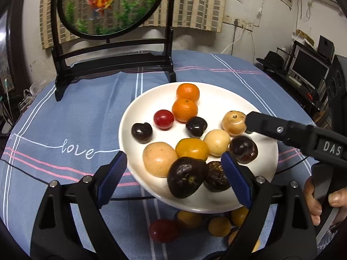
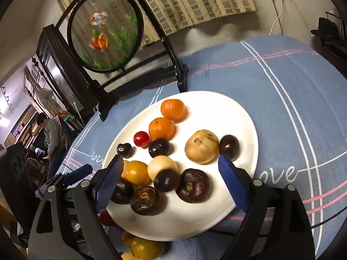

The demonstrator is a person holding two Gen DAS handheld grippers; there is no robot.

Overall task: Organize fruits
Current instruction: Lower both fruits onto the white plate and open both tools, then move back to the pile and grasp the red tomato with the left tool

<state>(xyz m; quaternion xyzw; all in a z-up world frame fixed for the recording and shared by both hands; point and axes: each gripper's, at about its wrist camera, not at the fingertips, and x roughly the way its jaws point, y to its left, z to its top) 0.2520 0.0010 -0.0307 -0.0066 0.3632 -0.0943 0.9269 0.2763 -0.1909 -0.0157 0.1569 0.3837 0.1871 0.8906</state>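
Note:
A white plate (image 1: 138,108) on the blue cloth holds several fruits: two oranges (image 1: 185,109), a red cherry tomato (image 1: 163,119), dark plums (image 1: 142,132), tan round fruits (image 1: 234,123), a yellow tomato (image 1: 192,148) and dark wrinkled fruits (image 1: 186,179). My left gripper (image 1: 173,179) is open over the plate's near rim, around the wrinkled fruits. My right gripper (image 2: 171,184) is open above the plate (image 2: 238,112); it reaches in from the right in the left wrist view, its tip beside a tan fruit. The same tan fruit (image 2: 202,146) shows in the right wrist view.
Loose fruits lie on the cloth below the plate's near rim: a red tomato (image 1: 163,230) and yellow ones (image 1: 219,226). A black stand with a round goldfish panel (image 1: 108,6) stands at the table's back. A person (image 2: 54,138) stands far left.

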